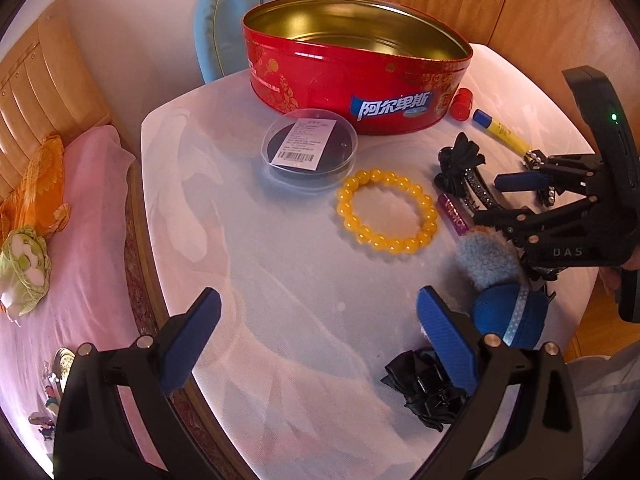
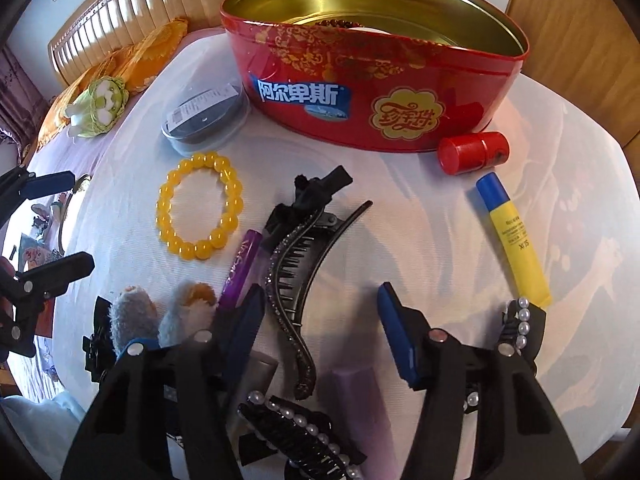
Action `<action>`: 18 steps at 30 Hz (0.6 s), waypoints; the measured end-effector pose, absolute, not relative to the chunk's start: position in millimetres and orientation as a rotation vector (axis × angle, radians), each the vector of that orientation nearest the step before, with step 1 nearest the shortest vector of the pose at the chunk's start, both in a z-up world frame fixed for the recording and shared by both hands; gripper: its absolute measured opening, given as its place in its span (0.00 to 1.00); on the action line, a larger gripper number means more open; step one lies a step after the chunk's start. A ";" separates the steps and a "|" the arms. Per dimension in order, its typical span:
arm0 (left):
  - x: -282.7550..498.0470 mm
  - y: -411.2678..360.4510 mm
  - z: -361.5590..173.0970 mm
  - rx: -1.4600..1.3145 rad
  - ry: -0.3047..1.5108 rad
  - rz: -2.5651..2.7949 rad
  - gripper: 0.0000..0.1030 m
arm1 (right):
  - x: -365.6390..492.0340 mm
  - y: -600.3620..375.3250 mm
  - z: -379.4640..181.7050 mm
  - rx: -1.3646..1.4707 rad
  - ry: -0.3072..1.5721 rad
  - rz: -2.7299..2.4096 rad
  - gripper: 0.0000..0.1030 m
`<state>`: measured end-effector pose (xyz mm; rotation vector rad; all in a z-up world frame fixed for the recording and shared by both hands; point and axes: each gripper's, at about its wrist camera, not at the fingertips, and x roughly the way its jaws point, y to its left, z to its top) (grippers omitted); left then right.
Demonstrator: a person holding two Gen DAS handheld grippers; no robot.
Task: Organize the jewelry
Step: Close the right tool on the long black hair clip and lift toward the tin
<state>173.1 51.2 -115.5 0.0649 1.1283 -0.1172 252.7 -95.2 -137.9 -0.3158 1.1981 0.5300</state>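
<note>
An open red tin (image 2: 372,92) stands at the back of the white table (image 2: 440,240), with dark red beads (image 2: 340,24) inside. In front of it lies a yellow bead bracelet (image 2: 200,206). A black rhinestone hair clip (image 2: 288,272) lies on the table between the fingers of my right gripper (image 2: 320,320), close to the left pad; the pads do not press on it. From the left wrist view, that right gripper (image 1: 488,200) sits low over the clip at the right. My left gripper (image 1: 320,332) hovers open over bare table, below the bracelet (image 1: 386,212).
Nearby are a purple lip tube (image 2: 244,268), a yellow tube (image 2: 516,248), a red cylinder (image 2: 472,152), a clear round case (image 1: 308,148), pearl clips (image 2: 296,428), a plush blue toy (image 1: 504,312) and a black bow clip (image 1: 424,388). A bed (image 1: 80,240) lies left.
</note>
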 end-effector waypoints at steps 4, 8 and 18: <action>178.8 49.1 -116.8 0.078 1.124 -0.152 0.93 | 246.7 -95.6 -128.1 -0.307 1.163 0.541 0.20; 186.2 44.2 -114.9 0.085 1.111 -0.191 0.93 | 238.7 -106.4 -106.5 -0.279 1.097 0.538 0.20; 200.3 35.0 -109.6 0.098 1.078 -0.274 0.93 | 227.2 -116.5 -88.1 -0.248 1.085 0.504 0.20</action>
